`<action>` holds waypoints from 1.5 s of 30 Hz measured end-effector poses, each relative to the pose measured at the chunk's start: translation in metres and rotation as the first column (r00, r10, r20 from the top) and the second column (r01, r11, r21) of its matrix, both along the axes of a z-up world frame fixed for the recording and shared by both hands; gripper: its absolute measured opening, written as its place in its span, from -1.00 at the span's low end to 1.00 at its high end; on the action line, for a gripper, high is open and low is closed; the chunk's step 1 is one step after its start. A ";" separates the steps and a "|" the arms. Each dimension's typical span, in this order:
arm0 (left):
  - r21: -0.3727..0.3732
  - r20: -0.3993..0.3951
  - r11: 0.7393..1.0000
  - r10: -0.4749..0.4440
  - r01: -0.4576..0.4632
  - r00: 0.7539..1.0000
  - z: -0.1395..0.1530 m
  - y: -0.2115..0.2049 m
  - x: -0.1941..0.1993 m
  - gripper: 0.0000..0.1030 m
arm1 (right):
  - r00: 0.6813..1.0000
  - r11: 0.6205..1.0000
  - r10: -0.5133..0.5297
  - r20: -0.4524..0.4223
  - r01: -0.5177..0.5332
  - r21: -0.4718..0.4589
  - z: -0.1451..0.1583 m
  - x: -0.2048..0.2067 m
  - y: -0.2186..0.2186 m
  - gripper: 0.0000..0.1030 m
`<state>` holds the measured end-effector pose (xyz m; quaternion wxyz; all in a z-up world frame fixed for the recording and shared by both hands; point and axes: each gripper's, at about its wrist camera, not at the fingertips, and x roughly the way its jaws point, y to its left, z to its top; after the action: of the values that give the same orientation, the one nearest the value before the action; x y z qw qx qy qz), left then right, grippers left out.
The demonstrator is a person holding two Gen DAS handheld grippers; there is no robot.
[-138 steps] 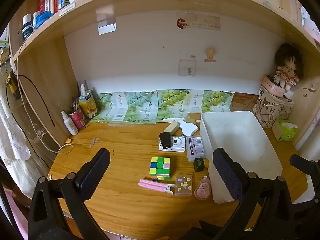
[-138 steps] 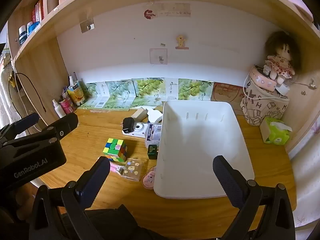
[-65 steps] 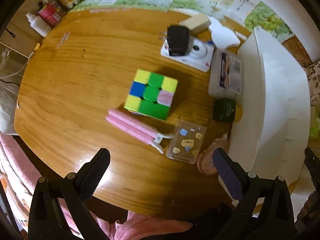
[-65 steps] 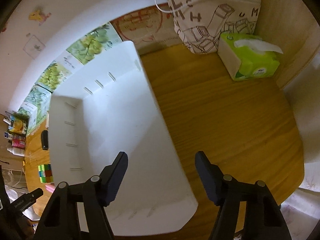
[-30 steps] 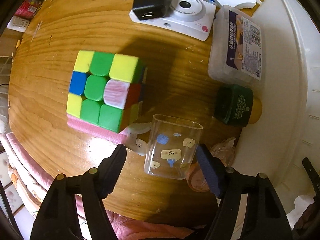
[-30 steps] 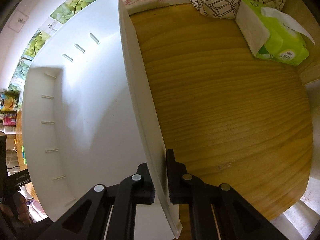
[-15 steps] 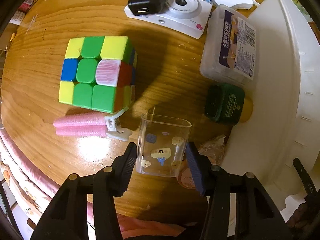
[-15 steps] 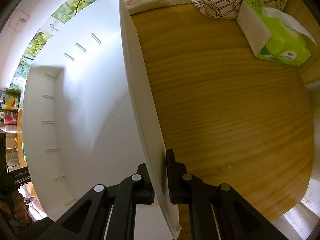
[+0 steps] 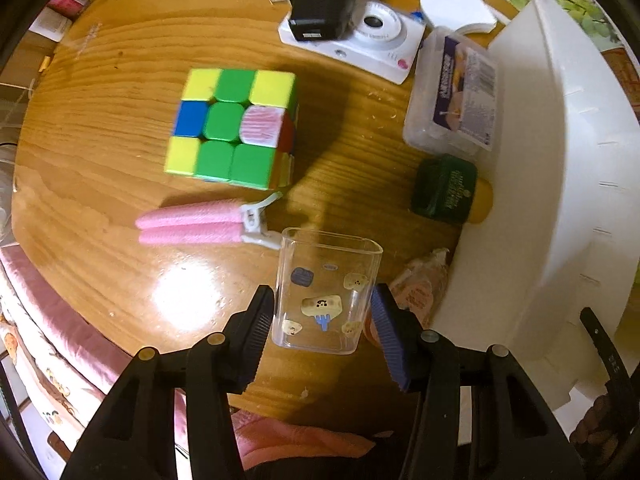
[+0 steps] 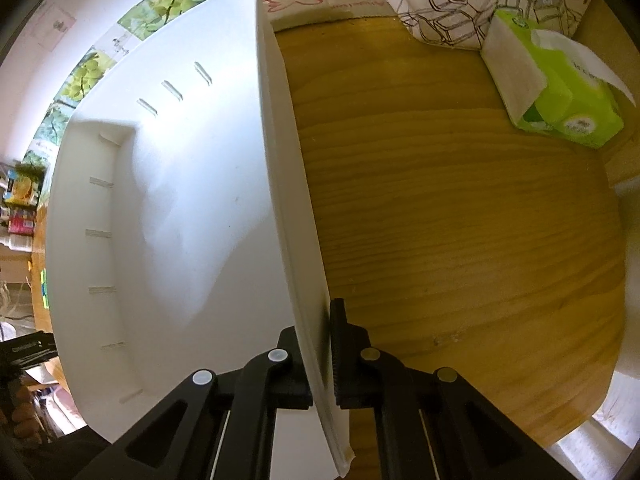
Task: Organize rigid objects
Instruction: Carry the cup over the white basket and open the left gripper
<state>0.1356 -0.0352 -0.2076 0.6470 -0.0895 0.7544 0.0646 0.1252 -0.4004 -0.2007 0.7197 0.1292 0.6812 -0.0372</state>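
In the left wrist view my left gripper (image 9: 322, 314) is shut on a clear plastic cup (image 9: 326, 290) with small stickers, one finger on each side, just above the wooden desk. Beyond it lie a pink clip (image 9: 200, 222), a colour cube (image 9: 232, 126), a dark green jar (image 9: 444, 190), a clear labelled box (image 9: 456, 96), a white camera (image 9: 360, 42) with a black charger (image 9: 320, 8) on it. The white bin (image 9: 560, 184) stands to the right. In the right wrist view my right gripper (image 10: 322, 344) is shut on the bin's right wall (image 10: 288, 184).
A green tissue box (image 10: 560, 96) and a patterned bag (image 10: 452, 4) stand at the desk's far right. A pinkish wrapped item (image 9: 420, 284) lies between the cup and the bin. Bottles (image 10: 20, 200) stand far left. The desk's front edge is close below the cup.
My left gripper has closed onto the clear cup and lifted it slightly. My right gripper has stayed clamped on the bin wall; the bin has barely moved.
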 end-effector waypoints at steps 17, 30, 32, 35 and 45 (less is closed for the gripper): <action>0.010 0.283 0.981 -0.187 0.192 0.941 0.116 -0.059 -0.014 0.05 | 0.998 1.000 0.023 0.060 -0.023 0.003 0.016 -0.013 0.005 -0.90; -0.083 0.394 0.865 -0.428 0.496 0.813 0.120 -0.149 -0.004 0.06 | 0.995 0.999 0.037 0.098 -0.036 -0.014 0.028 -0.016 0.006 -0.90; -0.086 0.390 0.853 -0.447 0.515 0.805 0.116 -0.157 -0.004 0.06 | 0.994 0.999 0.036 0.102 -0.035 -0.015 0.030 -0.017 0.006 -0.91; -0.097 0.383 0.846 -0.454 0.524 0.805 0.108 -0.165 -0.005 0.08 | 0.994 0.999 0.041 0.099 -0.040 -0.012 0.024 -0.022 0.008 -0.91; -0.126 0.408 0.909 -0.317 0.397 0.856 0.102 -0.142 -0.004 0.42 | 0.989 0.991 0.127 0.074 -0.125 -0.040 0.022 -0.016 0.016 -0.94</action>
<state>0.1316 -0.1776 -0.1055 0.7680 -0.0243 0.6212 -0.1540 0.1095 -0.3845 -0.1782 0.7482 0.0745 0.6593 0.0013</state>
